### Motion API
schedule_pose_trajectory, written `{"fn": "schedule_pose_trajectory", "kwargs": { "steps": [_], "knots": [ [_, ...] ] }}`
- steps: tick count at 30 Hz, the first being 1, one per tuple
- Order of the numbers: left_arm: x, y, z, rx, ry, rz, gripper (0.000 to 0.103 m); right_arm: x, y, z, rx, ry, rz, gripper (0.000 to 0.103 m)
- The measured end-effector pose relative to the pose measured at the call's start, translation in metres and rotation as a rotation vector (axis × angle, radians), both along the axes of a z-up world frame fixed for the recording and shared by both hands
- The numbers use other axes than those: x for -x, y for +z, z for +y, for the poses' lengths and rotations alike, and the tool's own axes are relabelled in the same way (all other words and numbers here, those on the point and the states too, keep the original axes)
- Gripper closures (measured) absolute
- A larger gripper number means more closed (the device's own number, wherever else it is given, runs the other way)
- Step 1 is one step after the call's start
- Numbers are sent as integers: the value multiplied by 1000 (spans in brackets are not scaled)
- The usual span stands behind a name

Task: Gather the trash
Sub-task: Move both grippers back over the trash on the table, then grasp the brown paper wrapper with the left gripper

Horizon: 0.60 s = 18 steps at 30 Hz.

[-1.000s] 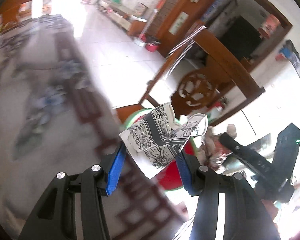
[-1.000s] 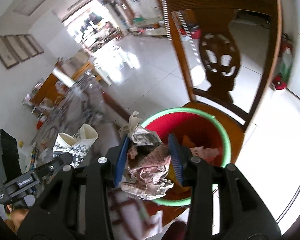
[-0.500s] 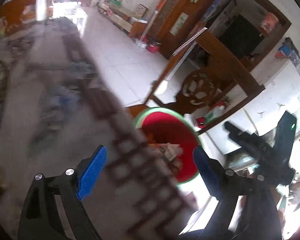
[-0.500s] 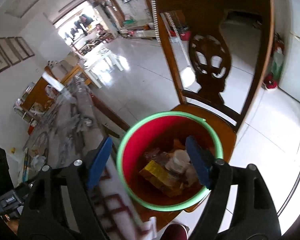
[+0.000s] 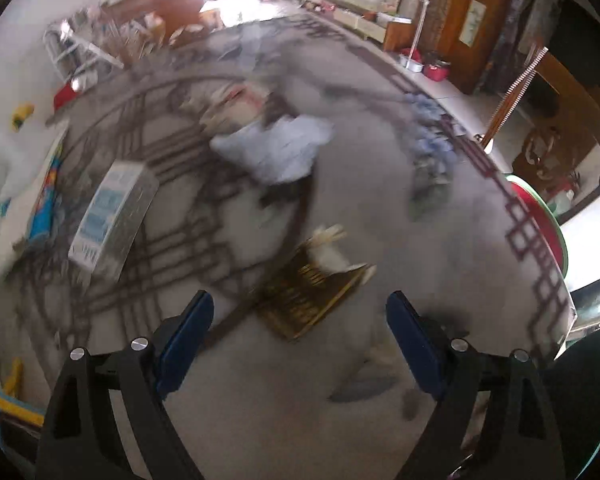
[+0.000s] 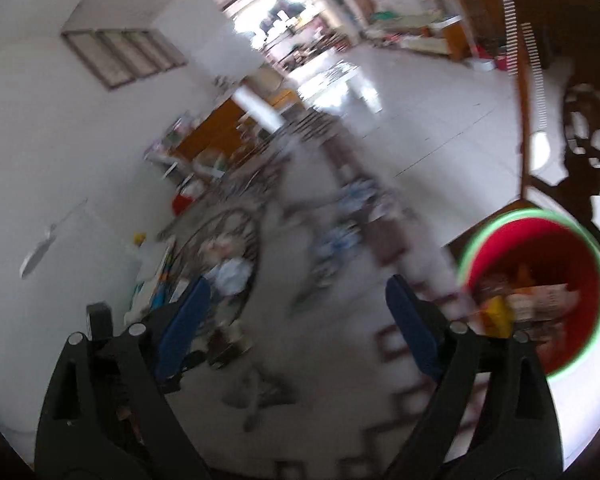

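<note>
My left gripper is open and empty over the patterned tablecloth. Just ahead of it lies a dark gold-patterned wrapper with white paper. Farther off lie a crumpled pale blue-white wrapper and a white-blue carton. My right gripper is open and empty above the table. The red bucket with a green rim, holding trash, stands to its right; its rim also shows in the left wrist view. Both views are blurred.
A carved wooden chair stands behind the bucket. Colourful packets lie at the table's left side. A red box and clutter sit at the far end. The left gripper's body shows low left in the right wrist view.
Both grippers let their trash go into the bucket and opened. Both have since swung left, away from the bucket and over the table.
</note>
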<state>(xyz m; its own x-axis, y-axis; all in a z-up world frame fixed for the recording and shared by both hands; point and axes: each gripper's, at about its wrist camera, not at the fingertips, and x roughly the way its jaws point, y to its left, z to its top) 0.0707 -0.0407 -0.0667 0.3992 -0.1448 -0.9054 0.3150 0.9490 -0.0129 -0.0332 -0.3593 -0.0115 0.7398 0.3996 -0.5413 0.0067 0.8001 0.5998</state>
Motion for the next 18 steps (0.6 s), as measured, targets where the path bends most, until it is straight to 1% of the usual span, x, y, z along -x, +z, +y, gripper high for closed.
{"fn": "schedule_pose_trajectory", "kwargs": {
  "steps": [1, 3, 4, 6, 7, 9, 13, 14, 15, 16, 17, 18],
  "knots": [
    [-1, -5, 5, -15, 3, 16, 19, -4, -4, 11, 29, 15, 5, 15],
    [-1, -13, 8, -55, -13, 35, 19, -13, -15, 31, 119, 51, 60, 15],
    [0, -16, 9, -70, -22, 37, 19, -18, -18, 37, 132, 67, 89, 15],
    [0, -22, 10, -100, -45, 37, 19, -19, -18, 40, 133, 59, 74, 15],
    [-2, -26, 10, -115, -54, 40, 19, -20, -19, 41, 156, 48, 81, 15],
    [-8, -32, 7, -136, -58, 53, 19, -21, -21, 44, 170, 53, 93, 15],
    [-13, -43, 0, -151, -72, 94, 21, -16, -23, 47, 207, 53, 94, 15],
    [-13, -43, -2, -149, -78, 93, 25, -17, -24, 48, 214, 53, 96, 15],
    [-14, -42, -3, -142, -84, 91, 34, -17, -24, 49, 219, 54, 98, 15],
    [-13, -42, -4, -130, -88, 94, 39, -18, -24, 50, 223, 54, 101, 15],
    [-13, -43, -3, -118, -90, 102, 52, -18, -24, 50, 226, 54, 102, 15],
    [-12, -43, -2, -108, -89, 113, 64, -18, -24, 51, 230, 54, 104, 15]
  ]
}}
